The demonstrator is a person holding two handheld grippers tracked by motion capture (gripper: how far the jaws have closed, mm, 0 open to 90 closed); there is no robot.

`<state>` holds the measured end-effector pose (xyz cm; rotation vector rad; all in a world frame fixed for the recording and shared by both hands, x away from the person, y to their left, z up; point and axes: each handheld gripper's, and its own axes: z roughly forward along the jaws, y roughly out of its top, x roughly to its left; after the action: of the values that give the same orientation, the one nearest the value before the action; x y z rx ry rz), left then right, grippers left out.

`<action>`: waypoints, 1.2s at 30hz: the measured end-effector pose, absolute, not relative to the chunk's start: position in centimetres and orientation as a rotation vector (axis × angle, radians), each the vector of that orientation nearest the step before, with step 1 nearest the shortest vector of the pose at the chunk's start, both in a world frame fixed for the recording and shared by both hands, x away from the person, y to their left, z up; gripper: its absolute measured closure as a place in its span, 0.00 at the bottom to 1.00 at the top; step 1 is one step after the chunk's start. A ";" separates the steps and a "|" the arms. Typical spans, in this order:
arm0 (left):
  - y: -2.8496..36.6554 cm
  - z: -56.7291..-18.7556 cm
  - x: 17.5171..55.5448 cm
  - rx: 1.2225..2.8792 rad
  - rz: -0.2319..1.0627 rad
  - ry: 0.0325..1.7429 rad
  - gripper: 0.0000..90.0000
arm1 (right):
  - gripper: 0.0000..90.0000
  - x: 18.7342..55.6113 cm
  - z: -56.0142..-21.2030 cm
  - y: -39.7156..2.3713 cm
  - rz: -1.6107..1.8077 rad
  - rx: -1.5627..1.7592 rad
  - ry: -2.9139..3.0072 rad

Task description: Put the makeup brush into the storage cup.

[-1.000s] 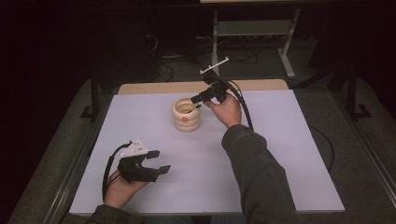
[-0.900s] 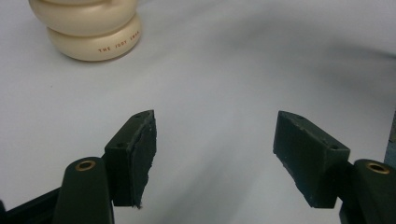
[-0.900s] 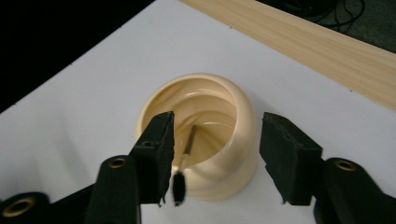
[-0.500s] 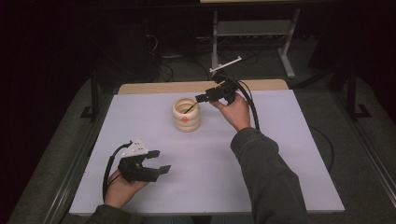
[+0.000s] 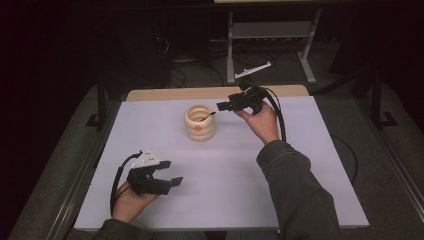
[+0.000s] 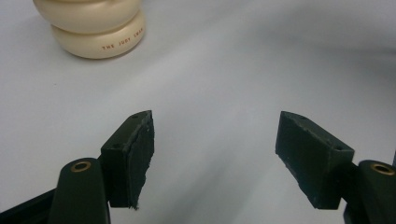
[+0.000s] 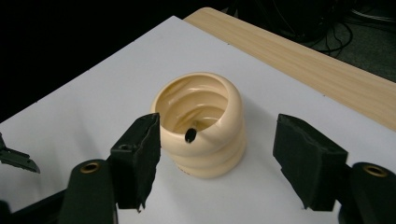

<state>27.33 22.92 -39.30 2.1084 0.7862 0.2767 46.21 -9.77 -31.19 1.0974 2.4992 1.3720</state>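
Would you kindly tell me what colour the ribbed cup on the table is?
The cup is glossy cream, clearest in the right gripper view.

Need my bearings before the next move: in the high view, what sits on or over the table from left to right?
Left gripper → cream ridged pot with a dark stick leaning on its rim → right gripper, open beside the pot, jaws just opened.

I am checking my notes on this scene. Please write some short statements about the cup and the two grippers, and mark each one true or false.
1. The cream ribbed cup stands upright on the white table cover. True.
2. The right gripper grips the cup. False: its jaws are open, just opened wider, with nothing between them.
3. A dark stick leans on the cup's rim. True.
4. The left gripper hovers over the cup. False: it is nearer the person, open and empty.
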 end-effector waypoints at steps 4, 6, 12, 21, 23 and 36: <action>22.9 -39.3 27.4 2.109 0.283 0.780 0.31 | 0.32 45.9 -31.3 -10.4 1.387 1.101 2.501; 22.9 -39.3 27.4 2.108 0.288 0.775 0.31 | 0.32 45.7 -31.4 -10.8 1.390 1.091 2.493; 22.8 -39.3 27.4 2.108 0.289 0.779 0.31 | 0.31 45.1 -31.4 -11.8 1.415 1.100 2.475; 22.9 -39.3 27.4 2.103 0.291 0.790 0.31 | 0.31 44.3 -31.5 -13.4 1.427 1.108 2.450; 22.8 -39.3 27.4 2.102 0.293 0.789 0.31 | 0.31 44.0 -31.7 -13.8 1.437 1.113 2.442; 22.8 -39.4 27.4 2.100 0.298 0.797 0.30 | 0.29 42.5 -32.5 -15.9 1.441 1.126 2.418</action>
<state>27.42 22.78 -39.38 2.0998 0.7967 0.2977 42.53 -15.91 -32.52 1.1258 2.4180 1.4414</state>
